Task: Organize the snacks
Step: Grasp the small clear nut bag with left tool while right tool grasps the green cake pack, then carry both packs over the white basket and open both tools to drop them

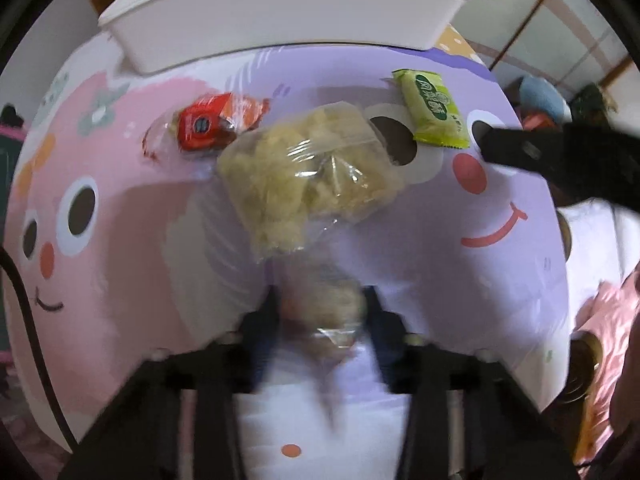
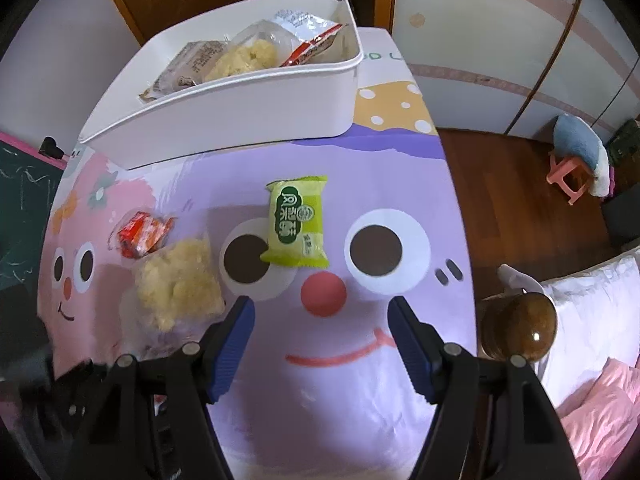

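Note:
Several snacks lie on a pink and purple cartoon-printed tabletop [image 2: 360,380]. My left gripper [image 1: 322,308] points down at the table and is shut on a blurred clear-wrapped snack [image 1: 326,312]. Just beyond it lies a clear bag of yellow crumbly snack [image 1: 308,176], then a red packet [image 1: 204,126] and a green packet [image 1: 434,110]. My right gripper [image 2: 322,308] hangs open and empty above the table, with the green packet [image 2: 298,222] ahead of its fingers. The yellow bag [image 2: 178,284] and the red packet [image 2: 142,234] lie to its left. One right finger [image 1: 520,148] shows in the left wrist view.
A white bin [image 2: 240,92] at the table's far side holds several wrapped snacks. The table's right edge drops to a wood floor. A round wooden bedpost knob [image 2: 518,328] and pink bedding stand close on the right. A chalkboard [image 2: 20,208] is at the left.

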The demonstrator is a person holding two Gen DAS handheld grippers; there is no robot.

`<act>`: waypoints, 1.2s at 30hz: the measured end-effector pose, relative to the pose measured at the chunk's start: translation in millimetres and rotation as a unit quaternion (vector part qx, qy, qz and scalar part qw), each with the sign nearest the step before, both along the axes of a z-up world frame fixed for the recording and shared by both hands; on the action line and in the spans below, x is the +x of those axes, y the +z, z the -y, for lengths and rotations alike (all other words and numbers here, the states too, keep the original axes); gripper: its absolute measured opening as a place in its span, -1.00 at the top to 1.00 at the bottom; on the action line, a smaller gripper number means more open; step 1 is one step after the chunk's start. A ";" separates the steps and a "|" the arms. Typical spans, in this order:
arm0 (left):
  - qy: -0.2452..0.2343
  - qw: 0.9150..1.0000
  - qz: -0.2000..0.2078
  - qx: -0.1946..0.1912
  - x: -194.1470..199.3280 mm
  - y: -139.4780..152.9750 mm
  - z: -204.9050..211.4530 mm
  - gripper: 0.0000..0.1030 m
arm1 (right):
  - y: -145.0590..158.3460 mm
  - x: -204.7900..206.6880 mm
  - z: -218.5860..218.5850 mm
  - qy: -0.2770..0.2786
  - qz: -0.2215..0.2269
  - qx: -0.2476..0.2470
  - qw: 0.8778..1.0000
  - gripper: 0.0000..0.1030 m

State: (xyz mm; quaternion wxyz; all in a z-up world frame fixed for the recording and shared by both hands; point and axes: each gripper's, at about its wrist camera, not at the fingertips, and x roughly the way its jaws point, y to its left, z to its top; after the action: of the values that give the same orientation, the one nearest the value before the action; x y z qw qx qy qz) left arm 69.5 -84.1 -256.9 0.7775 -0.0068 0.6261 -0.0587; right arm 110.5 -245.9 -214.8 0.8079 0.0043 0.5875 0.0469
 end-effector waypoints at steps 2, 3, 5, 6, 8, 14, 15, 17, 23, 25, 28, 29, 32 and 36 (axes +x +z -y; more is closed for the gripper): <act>-0.002 1.000 -0.001 -0.007 1.2 0.3 -1.0 0.35 | -6.2 10.1 -3.0 0.002 -0.003 0.001 1.000 -0.35; -0.003 1.000 -0.002 -0.009 1.6 0.5 -1.9 0.36 | -8.8 14.3 -4.5 0.003 -0.003 0.000 1.000 -0.35; -0.007 1.000 -0.002 -0.010 2.7 0.8 -3.6 0.37 | -15.4 25.3 -6.9 0.000 -0.008 0.003 1.000 -0.35; -0.007 1.000 -0.003 -0.011 2.7 1.5 -7.1 0.37 | -17.5 29.1 -7.4 -0.002 -0.010 0.006 1.000 -0.35; -0.005 1.000 -0.004 -0.014 0.0 4.2 -16.4 0.38 | -21.6 38.3 -9.2 -0.008 -0.013 0.013 1.000 -0.35; 0.010 1.000 -0.003 -0.013 10.3 5.8 -29.0 0.38 | -34.8 57.0 -18.2 -0.010 -0.023 0.004 1.000 -0.33; 0.014 1.000 -0.002 -0.013 11.9 7.1 -34.0 0.38 | -37.2 58.8 -19.8 -0.010 -0.025 0.001 1.000 -0.26; 0.021 1.000 -0.002 -0.014 14.0 9.0 -40.8 0.38 | -43.2 62.3 -23.3 -0.010 -0.030 -0.006 0.999 -0.12; 0.033 0.999 -0.001 -0.019 14.0 19.9 -54.3 0.38 | -42.1 62.7 -38.0 0.011 -0.015 -0.041 0.999 0.29; 0.030 0.999 0.001 -0.019 11.0 26.4 -58.9 0.38 | -40.9 59.0 -38.4 0.015 -0.016 -0.039 0.999 0.30; 0.027 0.999 0.004 -0.022 5.9 32.1 -59.3 0.38 | -40.0 46.5 -38.9 0.026 -0.022 -0.037 0.999 0.30; 0.027 0.999 0.007 -0.022 5.4 37.1 -59.9 0.38 | -39.0 40.7 -38.5 0.028 -0.026 -0.029 0.999 0.30; 0.026 0.999 0.020 -0.025 9.5 56.2 -72.9 0.38 | -36.2 19.6 -37.8 0.034 -0.036 -0.013 0.999 0.30; 0.019 0.998 0.052 -0.027 21.7 88.1 -80.8 0.38 | -26.4 -5.4 -40.2 0.038 -0.040 0.005 0.998 0.30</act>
State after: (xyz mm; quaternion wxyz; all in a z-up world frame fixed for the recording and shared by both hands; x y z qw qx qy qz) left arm 91.2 -3.4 -168.8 0.8093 -0.0361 0.5831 -0.0610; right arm 105.1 -205.7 -241.1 0.7813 -0.0122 0.6189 0.0801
